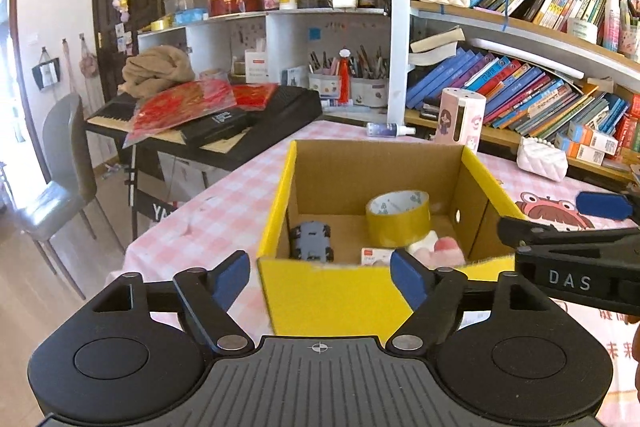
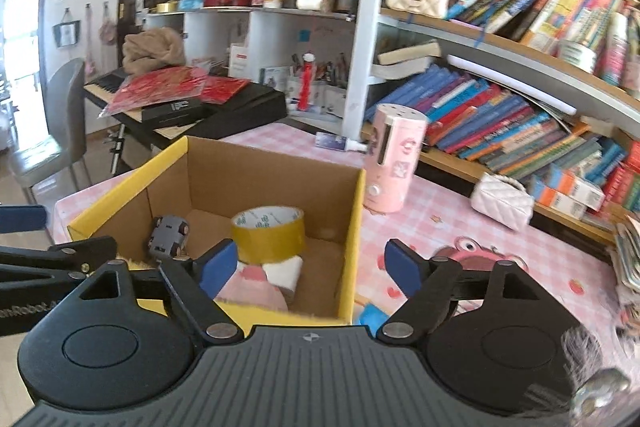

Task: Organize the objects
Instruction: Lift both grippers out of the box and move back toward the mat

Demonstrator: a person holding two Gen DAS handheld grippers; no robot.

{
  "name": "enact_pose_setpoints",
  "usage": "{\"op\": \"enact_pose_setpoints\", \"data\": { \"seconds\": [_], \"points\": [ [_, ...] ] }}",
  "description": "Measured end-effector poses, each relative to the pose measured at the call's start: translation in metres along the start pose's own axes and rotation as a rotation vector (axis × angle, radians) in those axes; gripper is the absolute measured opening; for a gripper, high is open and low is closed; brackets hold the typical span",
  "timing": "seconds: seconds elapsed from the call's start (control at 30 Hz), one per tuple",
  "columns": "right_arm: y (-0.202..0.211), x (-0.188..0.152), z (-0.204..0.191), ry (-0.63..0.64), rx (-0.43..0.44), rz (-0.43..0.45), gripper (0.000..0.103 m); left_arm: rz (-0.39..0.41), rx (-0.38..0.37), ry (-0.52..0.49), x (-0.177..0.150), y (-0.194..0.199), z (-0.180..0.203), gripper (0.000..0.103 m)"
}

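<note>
With both the left gripper point(image 1: 320, 277) and the right gripper point(image 2: 307, 267) held wide and empty, the box point(image 1: 340, 291) at 12 o'clock, already holding the tape roll point(image 1: 398, 219) and toy car point(image 1: 312, 241), could be knocked if either is lowered carelessly.

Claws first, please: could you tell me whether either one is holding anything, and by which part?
Nothing is held. The left claw and the right claw are both open and empty, near the box.

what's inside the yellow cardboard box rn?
Inside the yellow cardboard box: a roll of yellow-brown packing tape, a small grey toy car, a pink-and-white plush item, and a small white carton, partly hidden by the front wall.
</note>
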State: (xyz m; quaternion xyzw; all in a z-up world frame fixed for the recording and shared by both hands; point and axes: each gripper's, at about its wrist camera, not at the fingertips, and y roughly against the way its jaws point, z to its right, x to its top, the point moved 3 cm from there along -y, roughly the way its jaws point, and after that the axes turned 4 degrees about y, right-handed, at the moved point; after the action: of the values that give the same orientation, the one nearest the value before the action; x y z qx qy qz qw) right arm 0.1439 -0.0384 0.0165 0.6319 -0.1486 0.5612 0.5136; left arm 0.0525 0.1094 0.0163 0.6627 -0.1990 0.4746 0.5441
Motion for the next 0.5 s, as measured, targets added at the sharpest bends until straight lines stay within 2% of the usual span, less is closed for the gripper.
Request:
{"op": "enact_pose_setpoints", "data": {
  "seconds": [0.17,0.5],
  "points": [
    [0.019,-0.022,-0.011,-0.009,-0.031,-0.043,0.085,-0.029,0.008,0.003,-0.017,0.018,-0.011,0.083],
    [0.055,-0.062,-0.04,-0.002,-0.039,-0.115,0.092,-0.112,0.036,0.006,-0.054,0.046,-0.033,0.085]
  ]
}}
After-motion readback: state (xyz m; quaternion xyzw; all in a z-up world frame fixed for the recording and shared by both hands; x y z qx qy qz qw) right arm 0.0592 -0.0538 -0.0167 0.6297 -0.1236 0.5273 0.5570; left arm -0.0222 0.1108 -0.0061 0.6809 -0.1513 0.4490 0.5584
